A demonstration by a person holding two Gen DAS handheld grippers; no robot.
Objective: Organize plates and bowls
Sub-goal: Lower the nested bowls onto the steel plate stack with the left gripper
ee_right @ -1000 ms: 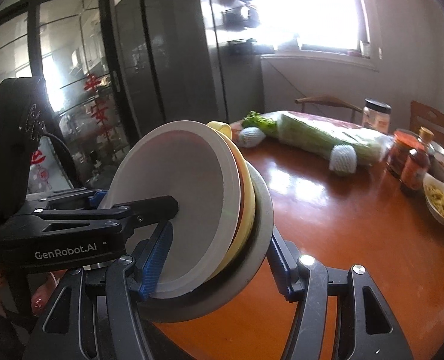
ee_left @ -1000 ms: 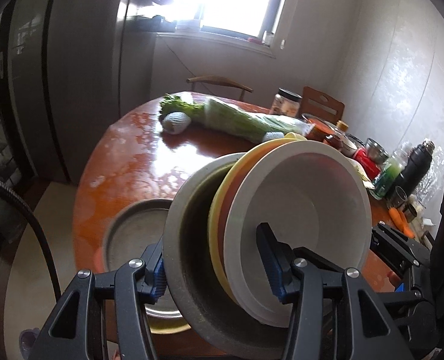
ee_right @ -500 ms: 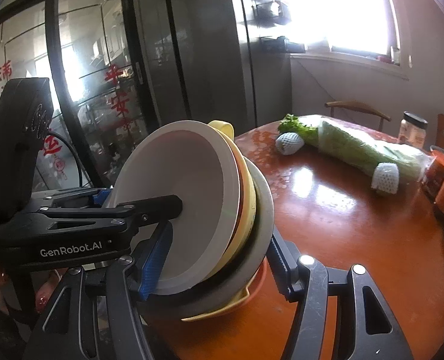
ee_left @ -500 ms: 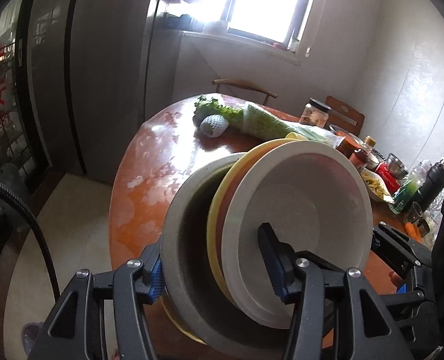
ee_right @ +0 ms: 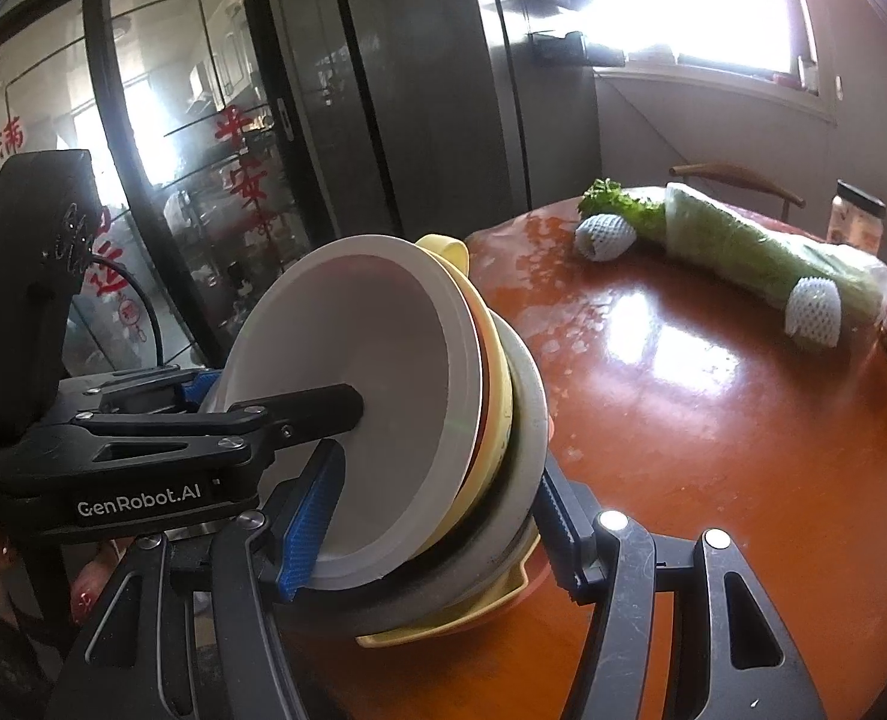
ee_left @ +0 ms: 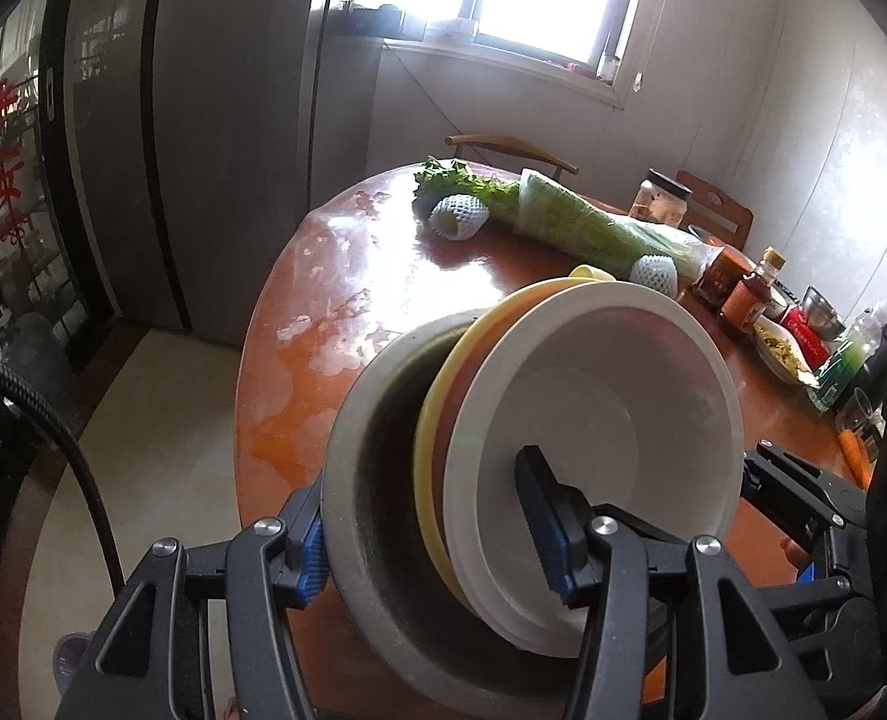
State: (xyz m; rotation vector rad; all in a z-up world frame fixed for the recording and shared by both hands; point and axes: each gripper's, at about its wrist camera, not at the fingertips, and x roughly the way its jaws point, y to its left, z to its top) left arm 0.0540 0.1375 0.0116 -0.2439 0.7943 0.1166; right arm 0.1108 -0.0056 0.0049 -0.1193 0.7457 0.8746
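While both grippers clamp the nested stack on edge, we are mid-carry near the edge of the surface [ee_left: 347, 276].

Our left gripper [ee_left: 437, 546] pinches the stack through the grey bowl [ee_left: 371, 480] and white bowl [ee_left: 599, 408]; our right gripper [ee_right: 437, 516] pinches it from the other side, yellow plate [ee_right: 497, 396] sandwiched between. Below the stack, a yellow dish [ee_right: 461, 618] lies on the surface. Next, we judge, comes levelling the tilted stack and lowering it squarely onto that dish before either grip loosens.

Round red table [ee_left: 335, 276], wrapped greens [ee_left: 587, 222], jar [ee_left: 662, 198], sauce bottles [ee_left: 752, 294], chair [ee_left: 512, 150]
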